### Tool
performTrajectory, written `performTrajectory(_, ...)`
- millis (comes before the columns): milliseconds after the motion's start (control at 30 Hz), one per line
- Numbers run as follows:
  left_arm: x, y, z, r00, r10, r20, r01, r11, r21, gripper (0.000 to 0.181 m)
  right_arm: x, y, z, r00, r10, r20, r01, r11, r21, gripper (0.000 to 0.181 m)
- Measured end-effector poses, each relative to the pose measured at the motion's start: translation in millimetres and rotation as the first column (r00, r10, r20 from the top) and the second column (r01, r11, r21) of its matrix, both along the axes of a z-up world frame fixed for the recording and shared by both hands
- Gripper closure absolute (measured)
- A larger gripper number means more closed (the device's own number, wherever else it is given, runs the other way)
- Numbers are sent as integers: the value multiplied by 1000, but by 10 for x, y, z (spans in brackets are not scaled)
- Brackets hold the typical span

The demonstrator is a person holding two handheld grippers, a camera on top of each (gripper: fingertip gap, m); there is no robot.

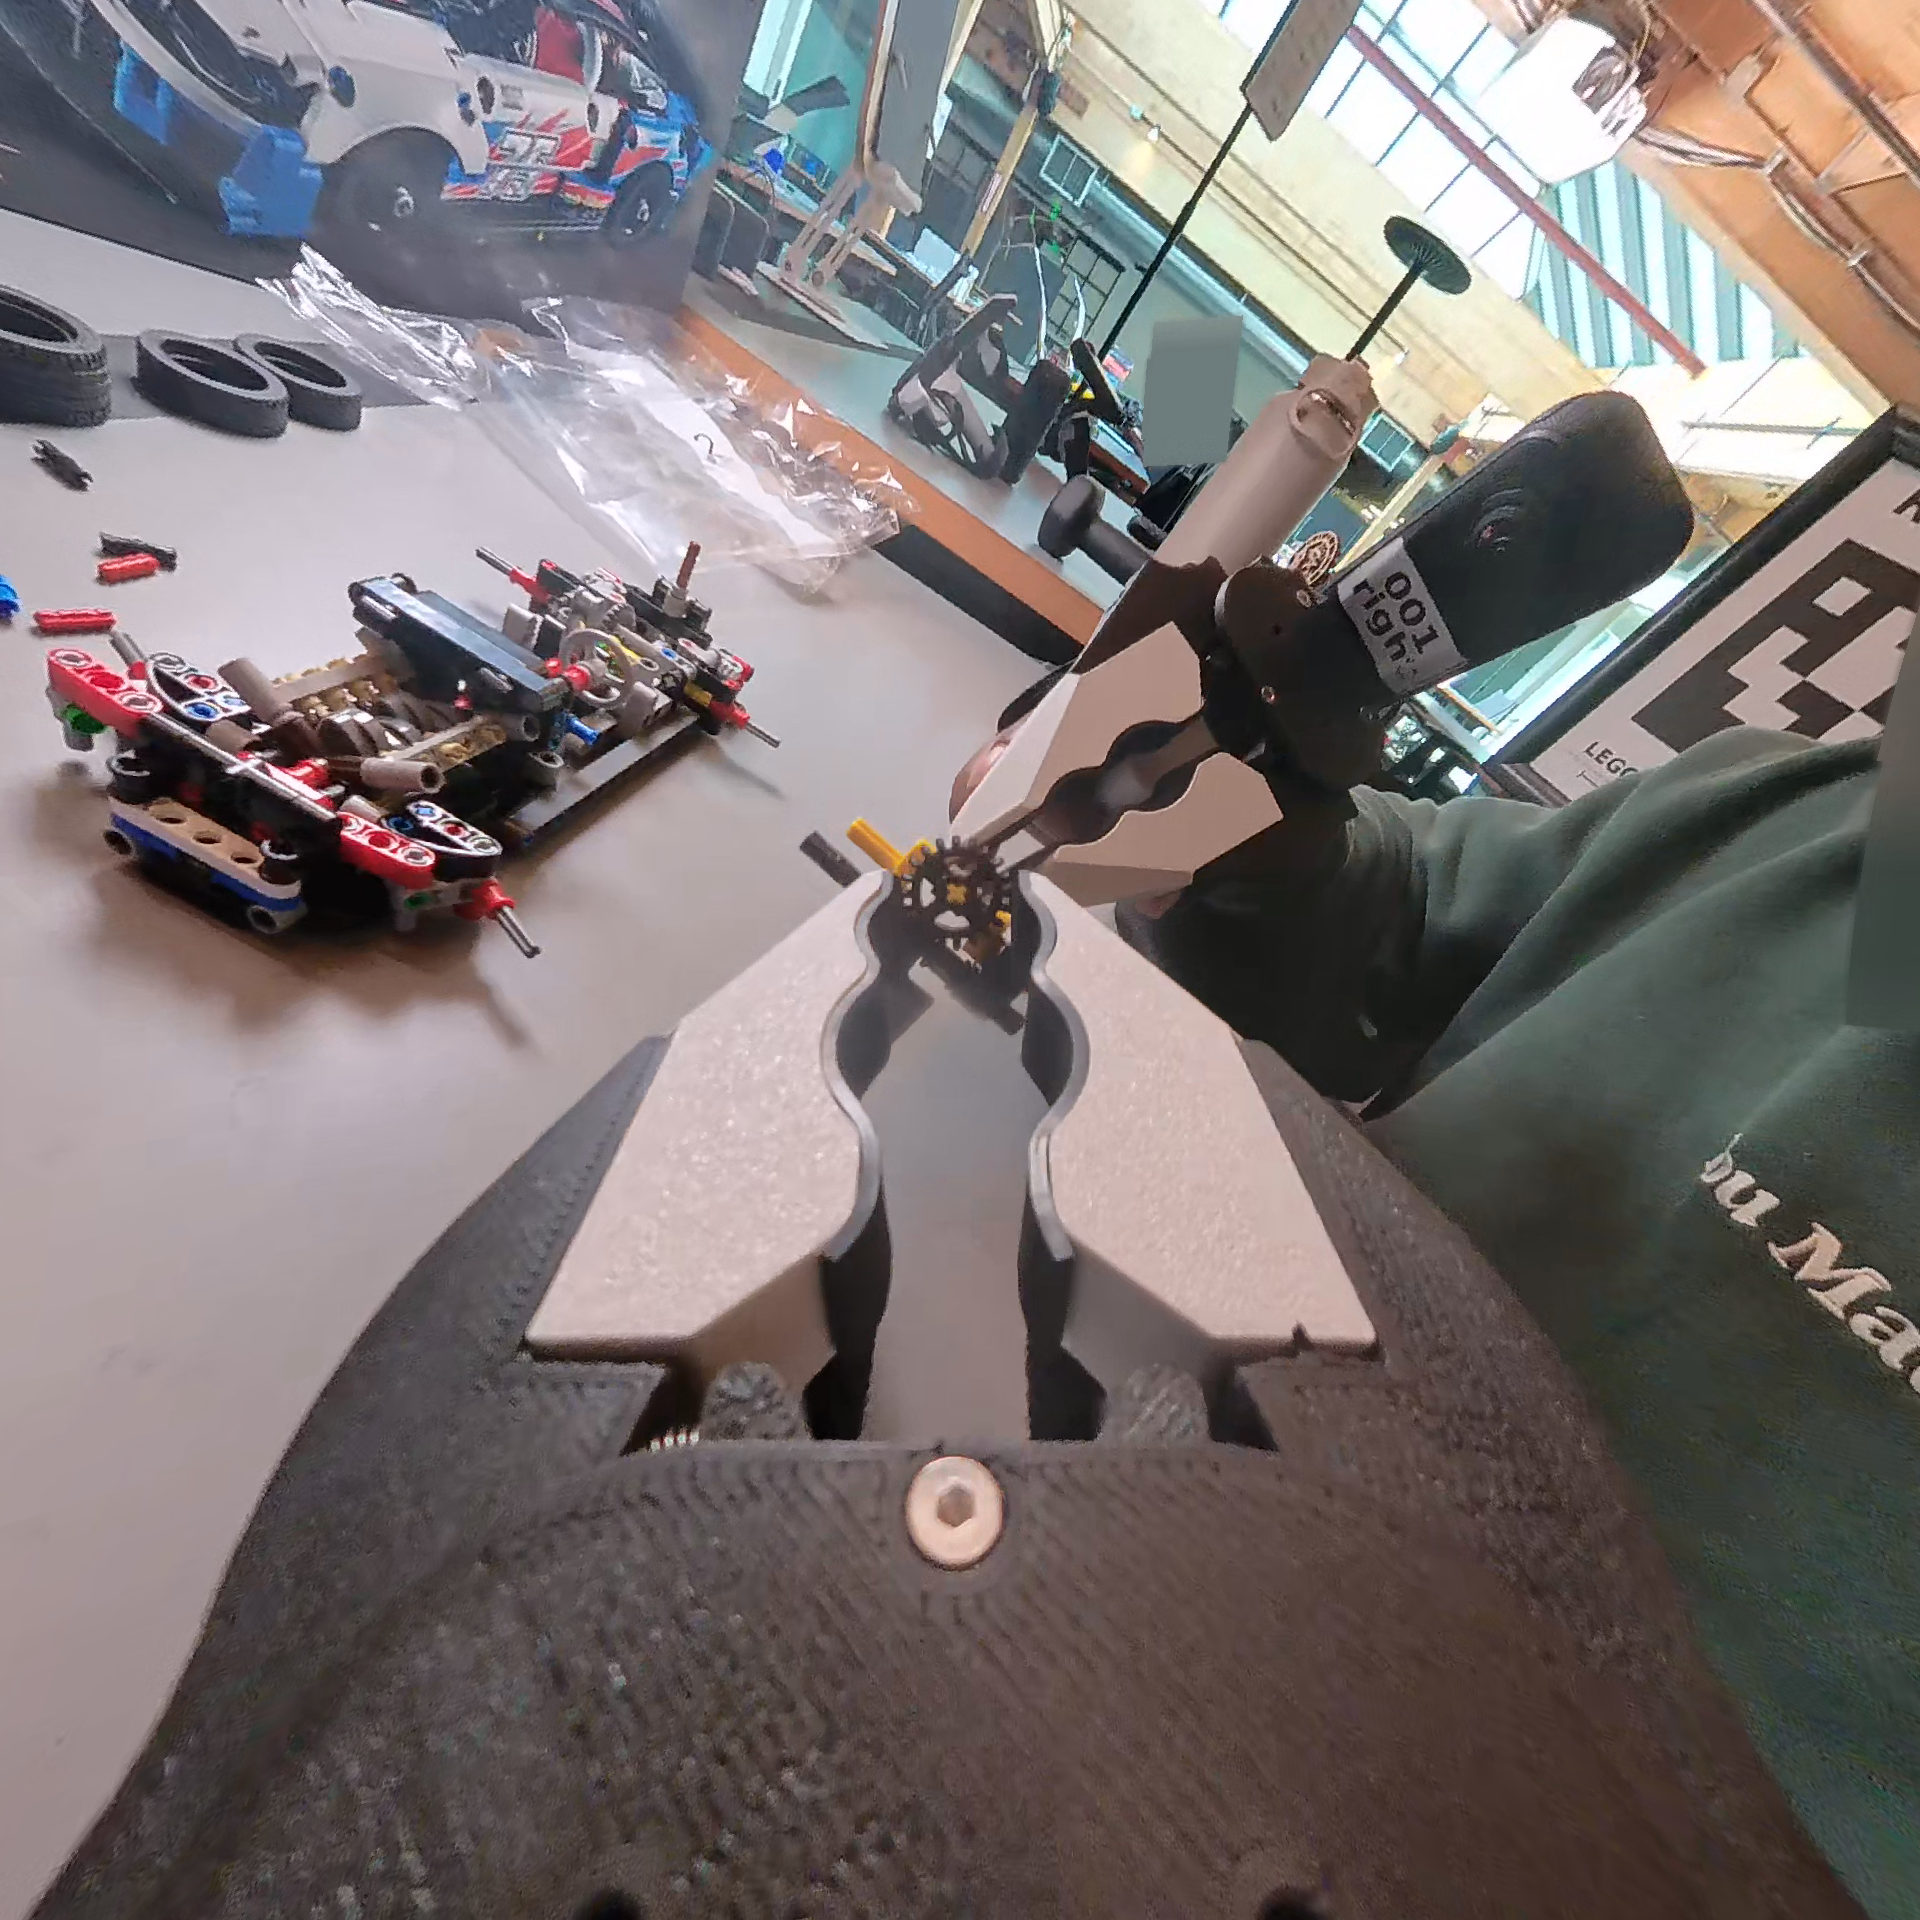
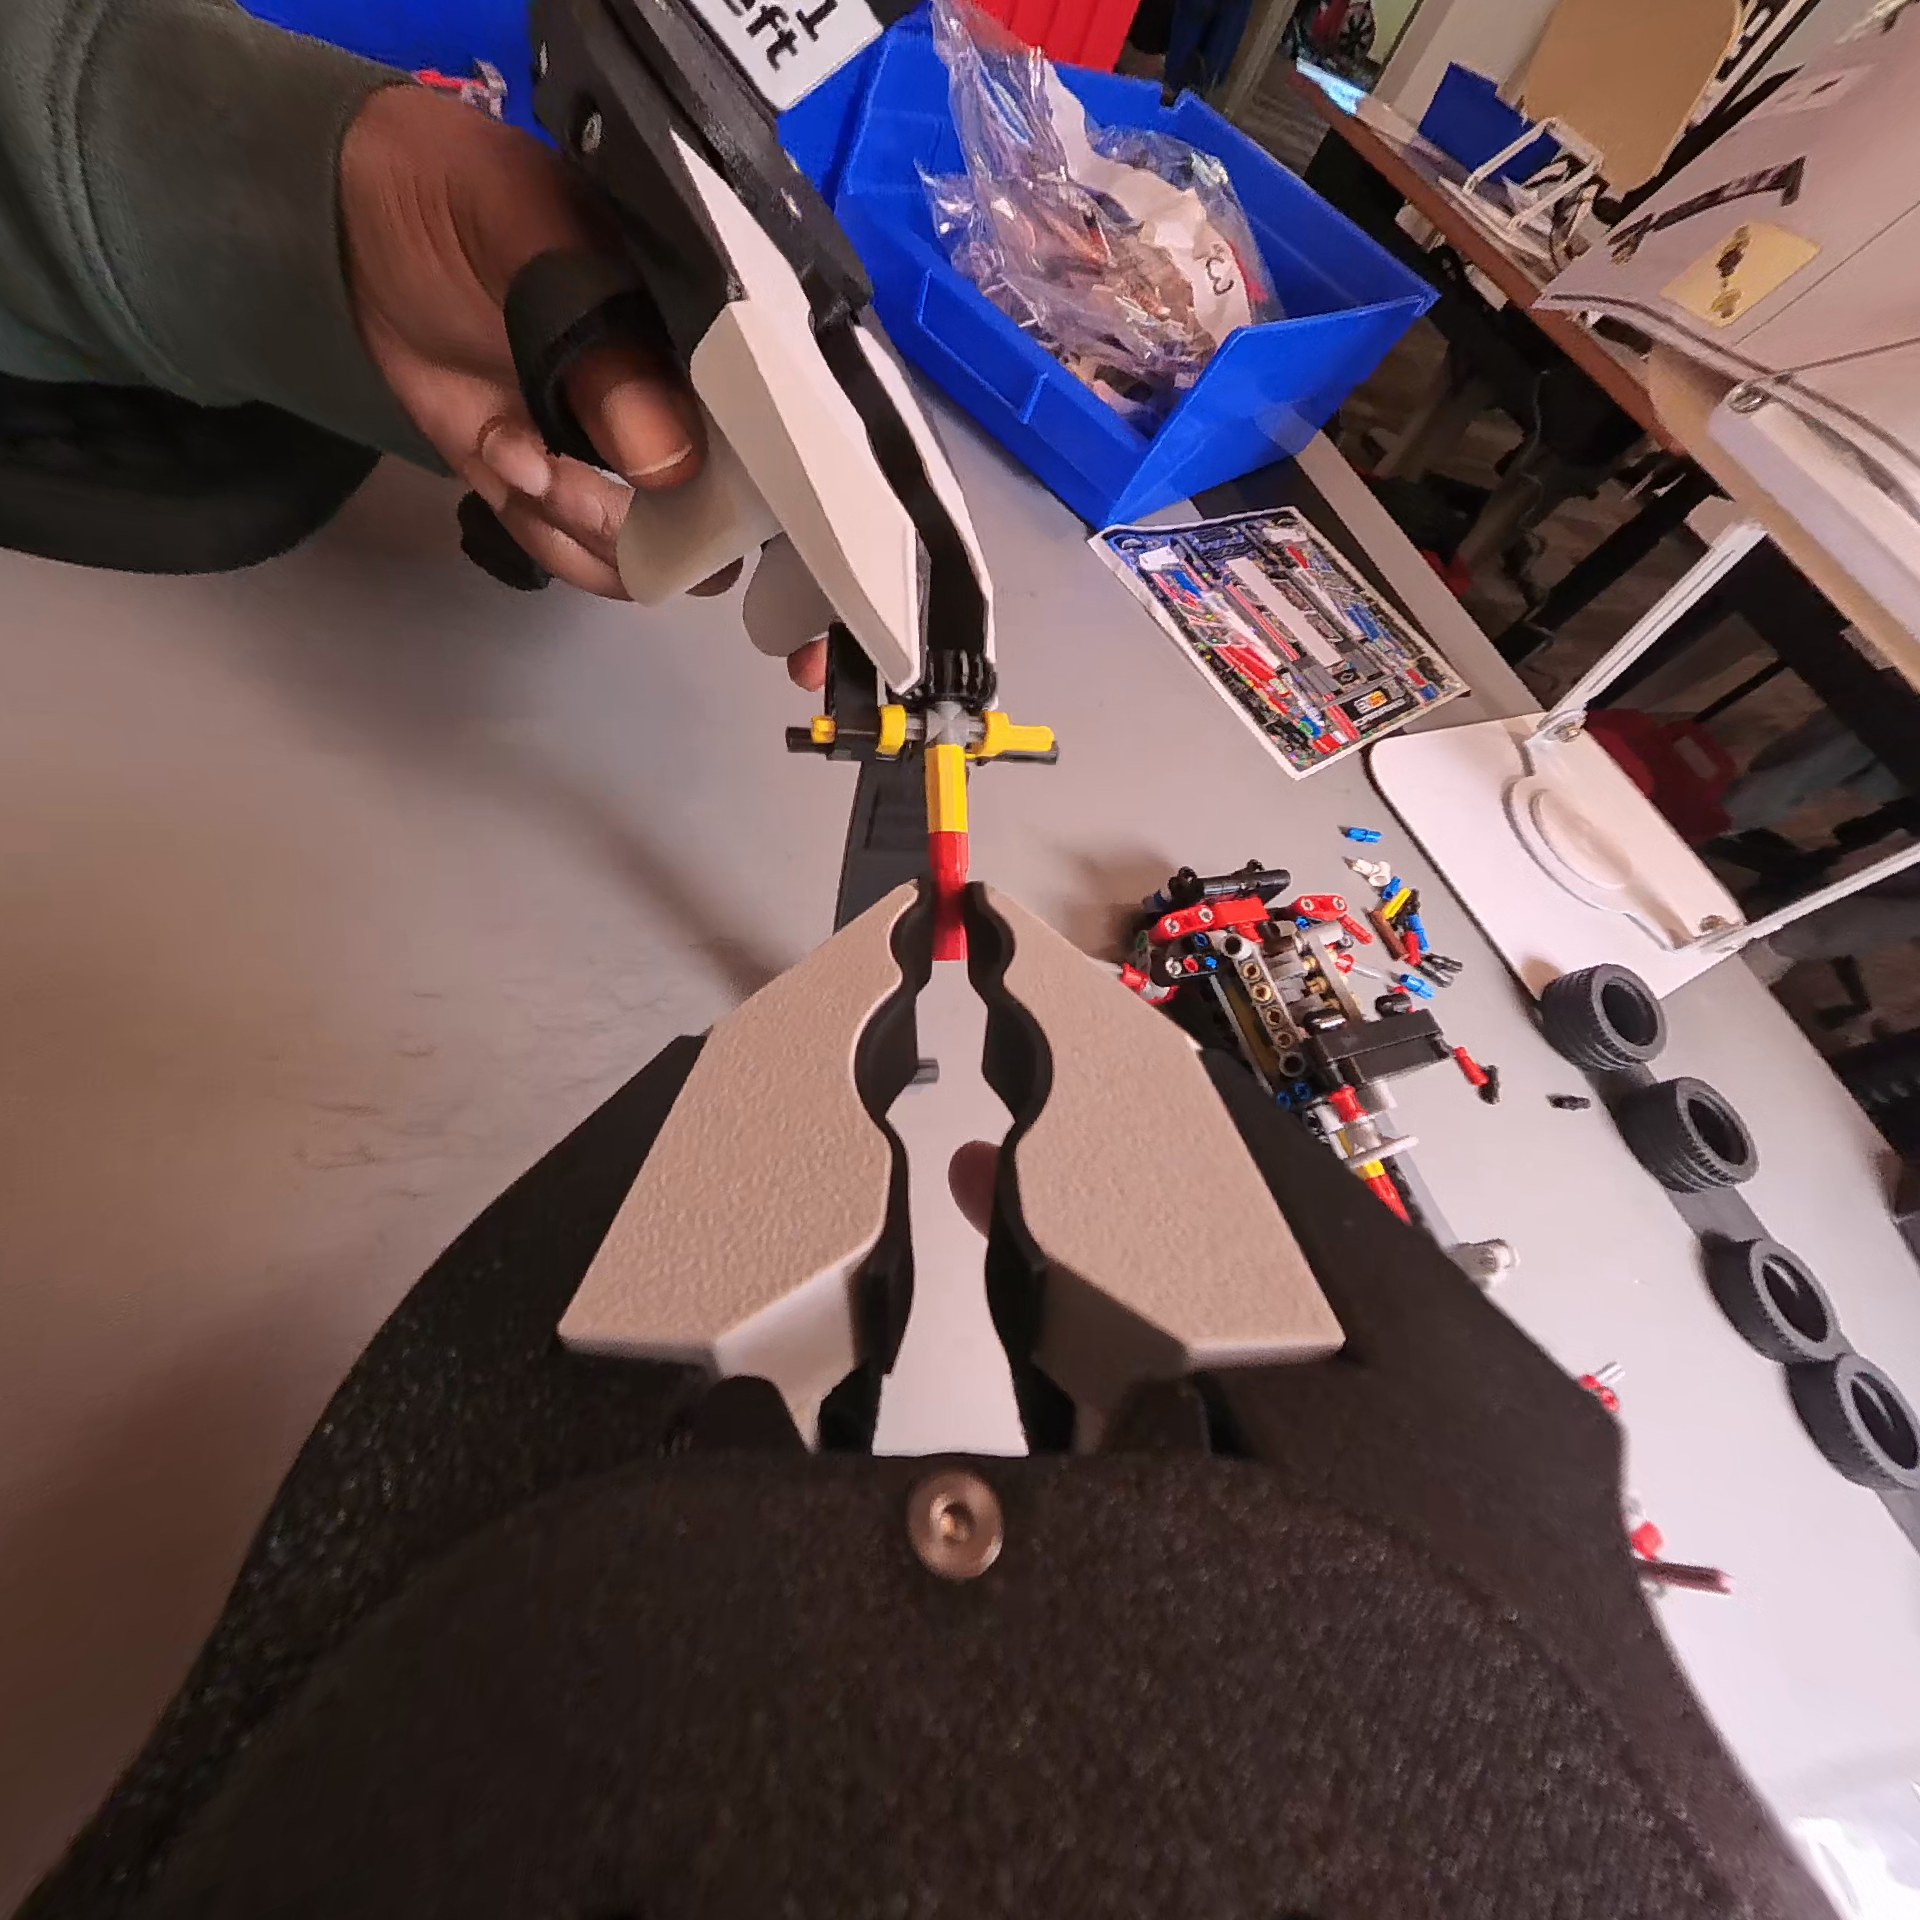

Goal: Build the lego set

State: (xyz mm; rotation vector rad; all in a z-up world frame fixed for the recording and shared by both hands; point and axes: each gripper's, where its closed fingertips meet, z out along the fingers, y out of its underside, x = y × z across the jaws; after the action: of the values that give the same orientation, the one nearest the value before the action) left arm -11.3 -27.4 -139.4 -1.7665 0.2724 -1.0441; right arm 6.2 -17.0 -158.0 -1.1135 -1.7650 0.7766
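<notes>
My left gripper (image 1: 951,899) is shut on a small sub-assembly: a black gear (image 1: 948,891) on a cross of axles with yellow connectors (image 2: 1013,736). My right gripper (image 2: 943,902) is shut on the red end (image 2: 948,868) of the yellow-and-red stem (image 2: 943,790) of that same sub-assembly. Both hold it above the table. The right gripper also shows in the left wrist view (image 1: 1003,836), meeting the gear from the far side; the left gripper also shows in the right wrist view (image 2: 951,675). The part-built car chassis (image 1: 395,748) lies on the grey table (image 1: 260,1143), also in the right wrist view (image 2: 1299,987).
Black tyres (image 2: 1694,1132) lie in a row at the right. Loose pins (image 1: 73,618) lie by the chassis. A blue bin (image 2: 1278,364) holds parts bags. A sticker sheet (image 2: 1278,634), empty plastic bags (image 1: 644,416) and the set's box (image 1: 395,125) sit farther back. The grippers are tip to tip, or close to it.
</notes>
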Motion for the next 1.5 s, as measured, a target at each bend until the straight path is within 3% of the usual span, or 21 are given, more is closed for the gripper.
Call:
performTrajectory(433, -21, 19, 43, 996, 47, -72, -45, 998, 37, 162, -55, 19, 1, 996, 27, -88, -26, 1000, 12, 179)
performTrajectory(533, -52, -1, 125, 996, 50, -76, -47, 998, 46, 138, -88, 98, 18, 990, 11, -138, -10, 1000, 12, 179)
performTrajectory(633, -166, 13, 75, 990, 92, -106, -91, 996, 20, 137, -93, 152, 0, 985, -3, -170, 7, 1000, 24, 179)
performTrajectory(867, -10, 64, -127, 990, 73, -122, -80, 995, -55, 133, -151, 47, -16, 971, 21, -237, 22, 984, 176, 179)
performTrajectory(1000, -12, 51, -164, 980, 78, -183, -79, 997, 0, 146, -174, -43, -89, 967, 69, -247, 21, 940, 342, 179)
performTrajectory(1167, -50, -1, -378, 910, 57, -410, -21, 996, 92, 156, -187, -70, -258, 978, 99, -185, -11, 904, 427, 178)
performTrajectory(1333, -47, -35, -538, 833, 44, -552, 56, 985, 163, 157, -126, -150, -403, 985, 156, -74, -118, 922, 368, 162)
performTrajectory(1500, -55, -67, -639, 723, 82, -686, 146, 952, 267, 158, -23, -66, -395, 987, 158, 17, -159, 968, 193, 143)
